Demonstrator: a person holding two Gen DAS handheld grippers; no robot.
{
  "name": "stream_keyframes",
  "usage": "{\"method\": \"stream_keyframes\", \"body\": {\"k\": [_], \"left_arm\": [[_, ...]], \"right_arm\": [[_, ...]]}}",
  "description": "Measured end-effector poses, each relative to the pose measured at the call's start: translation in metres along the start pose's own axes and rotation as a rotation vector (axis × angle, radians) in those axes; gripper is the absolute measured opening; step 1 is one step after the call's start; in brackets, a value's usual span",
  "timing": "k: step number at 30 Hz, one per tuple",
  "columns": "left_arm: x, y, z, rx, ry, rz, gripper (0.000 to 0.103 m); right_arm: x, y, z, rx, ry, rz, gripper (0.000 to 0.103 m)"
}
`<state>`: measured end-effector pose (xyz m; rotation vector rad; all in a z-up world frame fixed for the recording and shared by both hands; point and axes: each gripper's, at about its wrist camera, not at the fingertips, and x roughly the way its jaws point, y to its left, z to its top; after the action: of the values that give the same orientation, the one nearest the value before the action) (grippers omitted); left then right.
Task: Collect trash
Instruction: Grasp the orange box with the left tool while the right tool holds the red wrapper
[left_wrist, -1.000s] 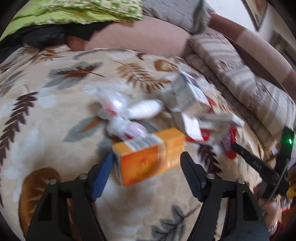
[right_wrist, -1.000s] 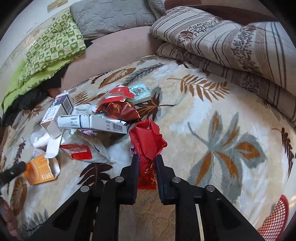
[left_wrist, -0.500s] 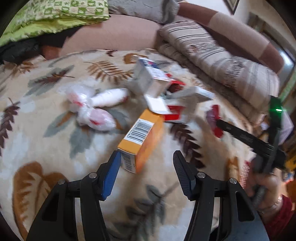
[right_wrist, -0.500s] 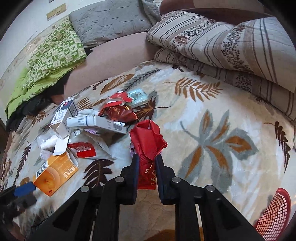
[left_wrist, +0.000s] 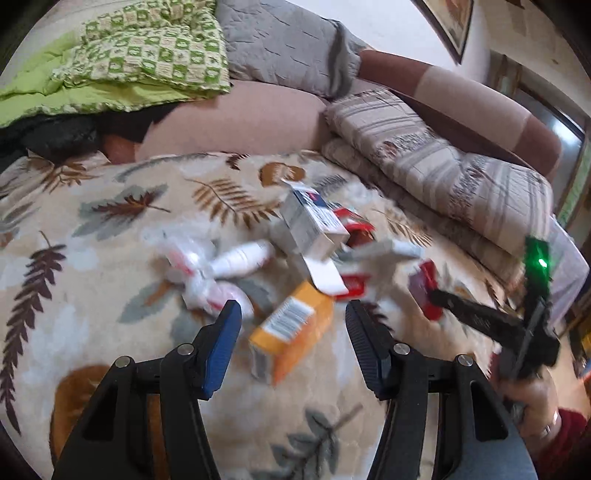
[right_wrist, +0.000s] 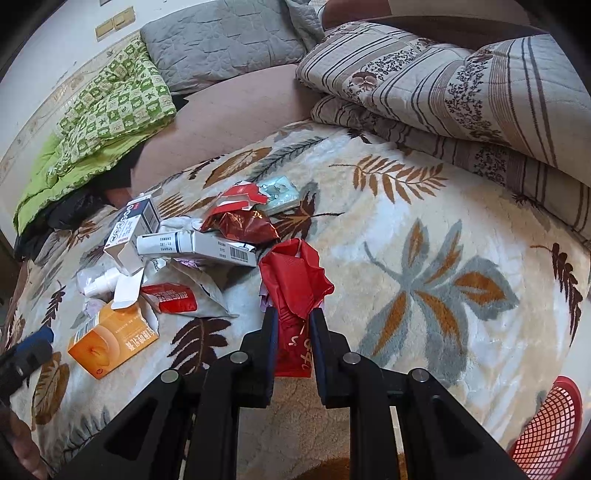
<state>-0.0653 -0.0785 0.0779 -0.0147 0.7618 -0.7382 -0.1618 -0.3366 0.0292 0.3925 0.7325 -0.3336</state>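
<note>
Barcode on orange box (right_wrist: 112, 339) at 8 o'clock; Chinese print alongside, unreadable. Barcode on long white box (right_wrist: 195, 248), text too small. White characters on red packet (right_wrist: 173, 297), illegible.

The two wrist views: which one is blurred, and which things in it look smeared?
Left wrist view: motion-blurred; the orange box and white bottle are smeared, while the left gripper stays sharp. Right wrist view: crisp, print on the red wrapper visible; fisheye bending at the edges.

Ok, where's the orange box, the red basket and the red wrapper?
orange box (right_wrist: 110, 341), right wrist view, its printed top face.
red basket (right_wrist: 550, 424), right wrist view, its mesh wall.
red wrapper (right_wrist: 295, 280), right wrist view, crumpled upper part.
</note>
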Motion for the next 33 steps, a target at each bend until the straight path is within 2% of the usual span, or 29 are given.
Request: {"method": "stream_keyframes", "body": {"k": [2,6,8,9,10,11,13,16,22,26,30,32,33], "left_arm": [[0.014,0.001,0.002,-0.010,0.036,-0.001,0.058],[0.039,-0.008,-0.004,0.061,0.126,0.025,0.058],[0.041,-0.012,-0.008,0.095,0.134,0.052,0.050],[0.039,-0.013,-0.009,0.106,0.133,0.038,0.045],[0.038,-0.014,-0.011,0.101,0.143,0.011,0.033],[0.039,-0.015,-0.013,0.099,0.156,-0.005,0.030],[0.038,-0.023,-0.018,0.129,0.169,-0.019,0.029],[0.042,-0.035,-0.021,0.180,0.166,0.009,0.029],[0.052,-0.036,-0.021,0.157,0.187,0.032,0.039],[0.050,-0.037,-0.022,0.159,0.178,0.055,0.040],[0.046,-0.038,-0.022,0.146,0.177,0.021,0.043],[0.048,-0.035,-0.022,0.113,0.190,0.026,0.064],[0.049,-0.034,-0.022,0.098,0.195,0.033,0.066]], "right_arm": [[0.000,0.000,0.000,0.001,0.000,0.000,0.018],[0.004,0.002,0.000,0.004,0.009,-0.003,0.018],[0.006,0.004,0.000,0.001,0.016,0.000,0.018],[0.006,0.005,-0.001,-0.002,0.016,-0.001,0.018],[0.006,0.005,-0.001,-0.005,0.015,0.000,0.018],[0.005,0.006,0.000,-0.007,0.014,0.000,0.018],[0.005,0.005,-0.001,-0.009,0.014,-0.002,0.018],[0.006,0.004,-0.001,-0.004,0.019,-0.004,0.018],[0.007,0.007,-0.003,-0.018,0.021,-0.007,0.018],[0.009,0.012,-0.003,-0.029,0.025,-0.008,0.018],[0.006,0.014,-0.004,-0.032,0.018,-0.004,0.018],[0.005,0.013,-0.004,-0.030,0.017,-0.003,0.018],[0.005,0.011,-0.004,-0.026,0.017,-0.004,0.018]]}}
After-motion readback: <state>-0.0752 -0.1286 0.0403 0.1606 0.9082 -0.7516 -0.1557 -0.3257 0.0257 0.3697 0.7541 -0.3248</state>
